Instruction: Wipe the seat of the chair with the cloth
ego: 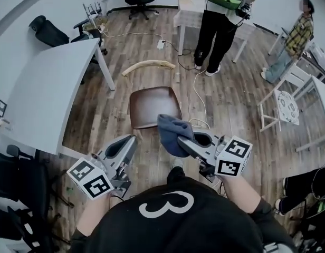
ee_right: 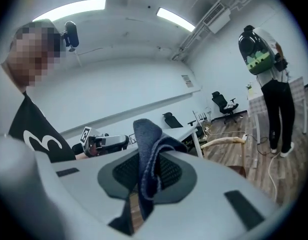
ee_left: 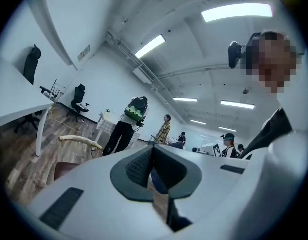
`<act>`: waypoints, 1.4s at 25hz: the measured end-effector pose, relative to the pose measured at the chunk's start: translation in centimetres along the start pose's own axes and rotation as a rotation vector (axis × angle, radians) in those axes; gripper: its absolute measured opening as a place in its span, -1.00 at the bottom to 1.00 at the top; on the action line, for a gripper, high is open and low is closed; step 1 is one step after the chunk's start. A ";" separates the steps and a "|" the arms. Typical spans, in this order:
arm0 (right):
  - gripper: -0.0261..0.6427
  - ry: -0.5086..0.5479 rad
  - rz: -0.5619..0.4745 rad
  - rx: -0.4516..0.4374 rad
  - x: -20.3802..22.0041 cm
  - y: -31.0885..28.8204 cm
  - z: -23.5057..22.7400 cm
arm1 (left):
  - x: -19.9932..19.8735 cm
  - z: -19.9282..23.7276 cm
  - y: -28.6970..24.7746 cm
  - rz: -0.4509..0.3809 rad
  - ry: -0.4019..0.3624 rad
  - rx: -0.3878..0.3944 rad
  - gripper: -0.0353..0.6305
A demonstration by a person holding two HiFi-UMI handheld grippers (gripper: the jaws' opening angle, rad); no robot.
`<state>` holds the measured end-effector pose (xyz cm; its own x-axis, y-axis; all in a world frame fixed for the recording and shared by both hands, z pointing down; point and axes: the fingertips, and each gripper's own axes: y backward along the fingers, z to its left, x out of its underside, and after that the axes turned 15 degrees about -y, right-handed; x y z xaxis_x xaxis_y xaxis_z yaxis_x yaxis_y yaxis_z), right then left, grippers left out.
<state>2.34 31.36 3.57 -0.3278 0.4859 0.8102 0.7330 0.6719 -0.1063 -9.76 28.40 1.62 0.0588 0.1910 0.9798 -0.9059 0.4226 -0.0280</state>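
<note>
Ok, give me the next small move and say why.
Probably lower the right gripper forward until the cloth presses on the chair seat. Its jaws already clamp the cloth, which hangs bunched in the air, with the bare brown seat just ahead.

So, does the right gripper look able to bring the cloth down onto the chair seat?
Probably yes. The right gripper, shut on the cloth, hangs just short of the chair seat, which lies bare; the left gripper is off to one side, not between them.
</note>
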 end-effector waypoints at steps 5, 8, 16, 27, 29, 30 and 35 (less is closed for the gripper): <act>-0.76 -0.006 -0.012 -0.059 -0.3 0.7 4.0 | -1.1 -2.3 1.5 0.014 -0.003 0.007 -0.86; -0.76 0.010 -0.028 -0.073 -1.0 1.6 4.5 | -1.8 -3.2 1.4 0.008 -0.008 0.010 -0.86; -0.76 0.006 -0.033 -0.062 -0.9 3.8 4.2 | -1.8 -5.9 -0.7 0.034 -0.015 0.046 -0.86; -0.76 0.016 -0.005 -0.069 -0.3 5.0 4.3 | -0.9 -7.0 -1.3 0.042 0.002 0.017 -0.86; -0.76 0.017 -0.005 -0.070 -0.2 5.1 4.6 | -0.9 -7.0 -1.2 0.040 0.009 0.007 -0.86; -0.76 0.018 -0.005 -0.070 -0.2 5.1 4.6 | -1.0 -7.0 -1.1 0.039 0.013 0.004 -0.86; -0.76 0.017 -0.005 -0.078 0.4 5.1 5.1 | -1.2 -7.4 -0.1 0.035 -0.010 0.001 -0.86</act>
<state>2.88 37.86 0.42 -0.3219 0.4725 0.8204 0.7756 0.6286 -0.0577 -6.60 34.68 -0.99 0.0226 0.1968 0.9802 -0.9078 0.4147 -0.0623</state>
